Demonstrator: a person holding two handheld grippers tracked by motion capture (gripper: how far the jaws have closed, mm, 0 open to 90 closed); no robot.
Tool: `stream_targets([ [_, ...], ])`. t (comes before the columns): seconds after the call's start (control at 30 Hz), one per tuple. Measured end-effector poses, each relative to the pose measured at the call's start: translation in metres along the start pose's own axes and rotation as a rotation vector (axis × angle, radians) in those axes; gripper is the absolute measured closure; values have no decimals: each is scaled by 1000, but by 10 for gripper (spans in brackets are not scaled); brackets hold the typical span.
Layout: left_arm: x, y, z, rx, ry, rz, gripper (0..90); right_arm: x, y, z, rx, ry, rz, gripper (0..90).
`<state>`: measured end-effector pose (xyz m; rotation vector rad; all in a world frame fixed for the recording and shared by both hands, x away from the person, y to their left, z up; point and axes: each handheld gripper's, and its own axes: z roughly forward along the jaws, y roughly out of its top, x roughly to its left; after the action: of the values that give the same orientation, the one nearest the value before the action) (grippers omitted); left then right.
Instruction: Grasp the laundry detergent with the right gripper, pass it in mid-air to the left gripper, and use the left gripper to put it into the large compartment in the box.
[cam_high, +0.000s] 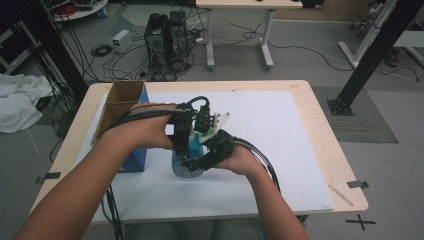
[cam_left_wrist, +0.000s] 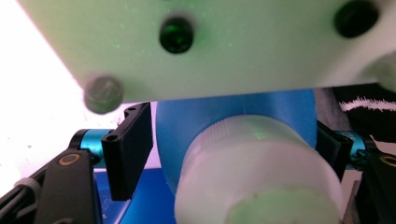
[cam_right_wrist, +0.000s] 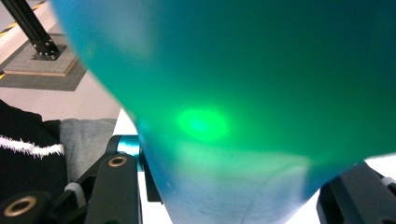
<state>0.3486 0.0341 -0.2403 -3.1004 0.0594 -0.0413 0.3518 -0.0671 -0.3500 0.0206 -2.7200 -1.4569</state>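
A blue bottle (cam_high: 186, 165) with a white cap (cam_left_wrist: 257, 172) stands on the white mat (cam_high: 270, 150) at the table's middle. My left gripper (cam_high: 182, 142) comes down on it from above. In the left gripper view its black pads (cam_left_wrist: 127, 154) flank the bottle's blue shoulder (cam_left_wrist: 233, 112) just past the cap, shut on it. My right gripper (cam_high: 201, 159) holds the bottle's body (cam_right_wrist: 243, 93) from the right side, its jaws pressed to both flanks. The right gripper's pale three-cornered plate (cam_left_wrist: 224, 42) hangs close over the left gripper's camera.
An open cardboard box (cam_high: 122, 95) stands at the table's left, with a blue box (cam_high: 134, 161) in front of it. Black cables (cam_high: 265, 165) trail from both grippers. A dark sleeve (cam_right_wrist: 23, 135) lies to the left in the right gripper view.
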Motion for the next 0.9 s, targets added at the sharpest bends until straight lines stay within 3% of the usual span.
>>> stream_targets([
  [0.6, -2, 2, -2, 13, -27, 7, 367, -1, 0, 2, -8, 4, 0, 455],
  [0.67, -2, 2, -2, 14, -24, 4, 370, 0, 0, 3, -15, -17, 11, 455],
  [0.87, -2, 1, -3, 25, -38, -5, 374, 3, 1, 4, -1, 6, 44, 455],
  [0.9, -2, 1, -3, 28, -24, -3, 374, 3, 1, 4, -1, 7, 41, 455],
])
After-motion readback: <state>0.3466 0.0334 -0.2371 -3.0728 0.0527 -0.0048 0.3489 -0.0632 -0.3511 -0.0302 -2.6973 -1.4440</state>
